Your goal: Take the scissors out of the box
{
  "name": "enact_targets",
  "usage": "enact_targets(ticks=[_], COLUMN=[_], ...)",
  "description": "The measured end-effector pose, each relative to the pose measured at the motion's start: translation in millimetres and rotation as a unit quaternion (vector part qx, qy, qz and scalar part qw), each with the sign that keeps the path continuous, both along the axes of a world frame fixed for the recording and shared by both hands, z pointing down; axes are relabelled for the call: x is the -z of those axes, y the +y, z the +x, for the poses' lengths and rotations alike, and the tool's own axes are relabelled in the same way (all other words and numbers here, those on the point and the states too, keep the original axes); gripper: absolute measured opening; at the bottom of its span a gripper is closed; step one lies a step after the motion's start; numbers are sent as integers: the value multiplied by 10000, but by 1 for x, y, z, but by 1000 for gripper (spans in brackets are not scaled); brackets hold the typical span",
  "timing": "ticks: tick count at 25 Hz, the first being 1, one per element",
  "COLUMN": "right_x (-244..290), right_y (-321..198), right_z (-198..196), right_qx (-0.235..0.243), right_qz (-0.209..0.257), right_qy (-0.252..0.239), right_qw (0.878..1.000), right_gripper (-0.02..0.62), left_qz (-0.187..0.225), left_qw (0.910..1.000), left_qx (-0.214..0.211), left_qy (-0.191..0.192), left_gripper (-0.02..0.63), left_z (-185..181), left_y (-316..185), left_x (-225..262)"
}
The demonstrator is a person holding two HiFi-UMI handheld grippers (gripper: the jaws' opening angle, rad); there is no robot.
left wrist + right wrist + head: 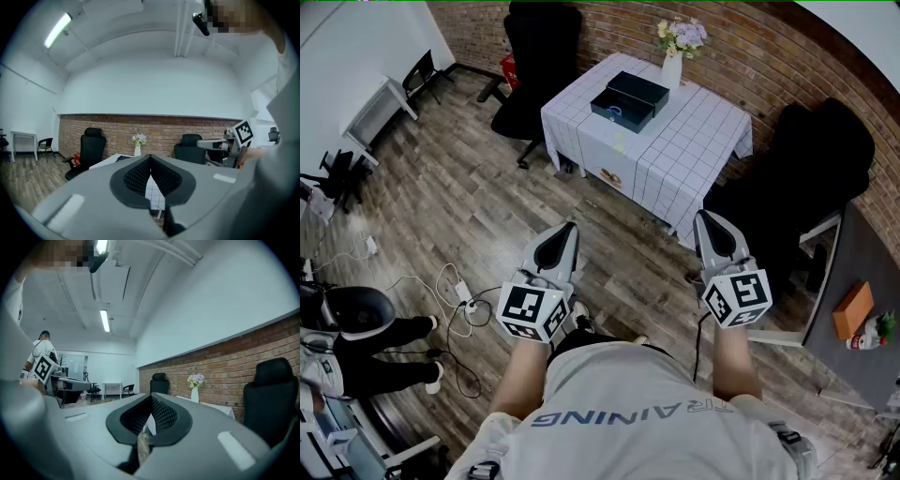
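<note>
A dark, flat box [628, 98] lies on a small table with a white checked cloth [675, 155] across the room; no scissors show. I stand well short of the table, holding both grippers level in front of me. My left gripper [567, 231] has its jaws together with nothing between them, and so does my right gripper [710, 219]. In the left gripper view the left gripper [151, 158] points at the table, its pads meeting at the tips. In the right gripper view the right gripper [151, 398] is likewise shut and empty.
A white vase of flowers [673, 64] stands on the table behind the box. One black office chair [539, 66] sits left of the table, another [811, 173] to its right. Cables [455, 300] trail over the wooden floor at left. A grey desk [862, 281] is at right.
</note>
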State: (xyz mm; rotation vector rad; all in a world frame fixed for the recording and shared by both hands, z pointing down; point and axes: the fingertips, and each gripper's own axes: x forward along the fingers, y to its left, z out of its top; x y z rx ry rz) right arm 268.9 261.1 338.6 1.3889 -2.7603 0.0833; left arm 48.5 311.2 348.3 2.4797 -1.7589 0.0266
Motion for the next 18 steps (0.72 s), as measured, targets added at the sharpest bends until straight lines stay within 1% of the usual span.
enact_targets(ticks=[6,15,18], right_x=[-6,-9,-12], right_y=[-3,-17,-23], right_z=[-5,-28,-34], right_qx=[-64,-138,-262], right_qz=[3,-46,-41], right_qy=[-21,49,-42], right_qw=[10000,9999,9996], right_gripper=[12,12,12], left_qz=[-142,-156,-176], left_qw=[9999,9999,9998], left_qx=[-30,-40,-89], left_qy=[-3,49,81], left_gripper=[3,3,3], left_z=[-6,-32,-42], left_y=[0,-12,-19], left_x=[-10,-11,-16])
